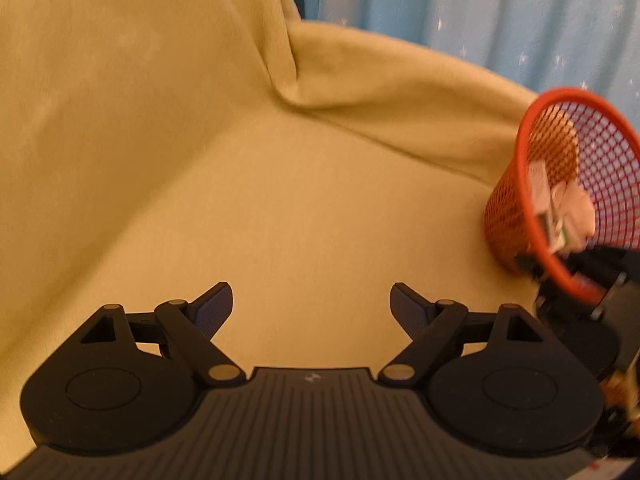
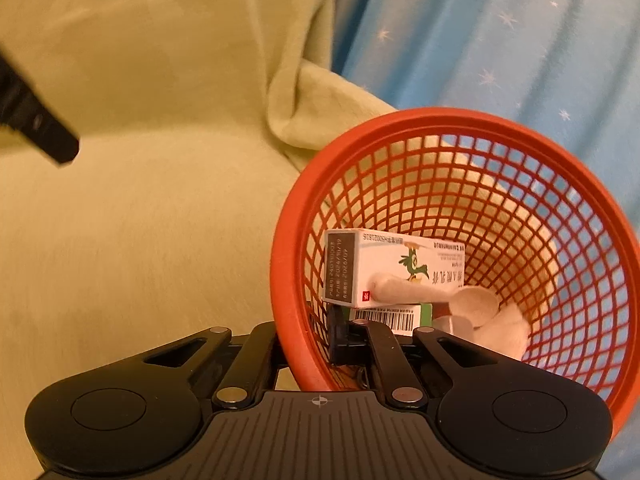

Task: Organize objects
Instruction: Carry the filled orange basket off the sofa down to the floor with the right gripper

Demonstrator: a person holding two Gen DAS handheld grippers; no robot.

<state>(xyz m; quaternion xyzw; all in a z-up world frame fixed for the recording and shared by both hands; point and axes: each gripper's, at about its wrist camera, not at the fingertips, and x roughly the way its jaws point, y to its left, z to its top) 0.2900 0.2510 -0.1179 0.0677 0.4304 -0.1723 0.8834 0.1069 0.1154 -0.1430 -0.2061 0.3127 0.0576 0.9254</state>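
A red mesh basket (image 2: 440, 118) stands tilted on a yellow-green cover. My right gripper (image 2: 308, 344) is shut on its near wall, one finger outside and one inside. In the basket lie a white box with a green bird (image 2: 384, 264), a barcoded box (image 2: 392, 318) under it, and pale soft pieces (image 2: 500, 328). In the left wrist view the basket (image 1: 568, 94) is at the far right, with the right gripper's dark body (image 1: 592, 280) below it. My left gripper (image 1: 311, 288) hangs open over bare cover, nothing between its fingers. A black part of it (image 2: 36, 124) shows at the right wrist view's left edge.
The yellow-green cover (image 1: 280, 200) drapes over a seat, rising into a back on the left and a folded ridge (image 1: 380, 80) behind. A blue curtain with white stars (image 2: 500, 40) hangs behind and to the right of the basket.
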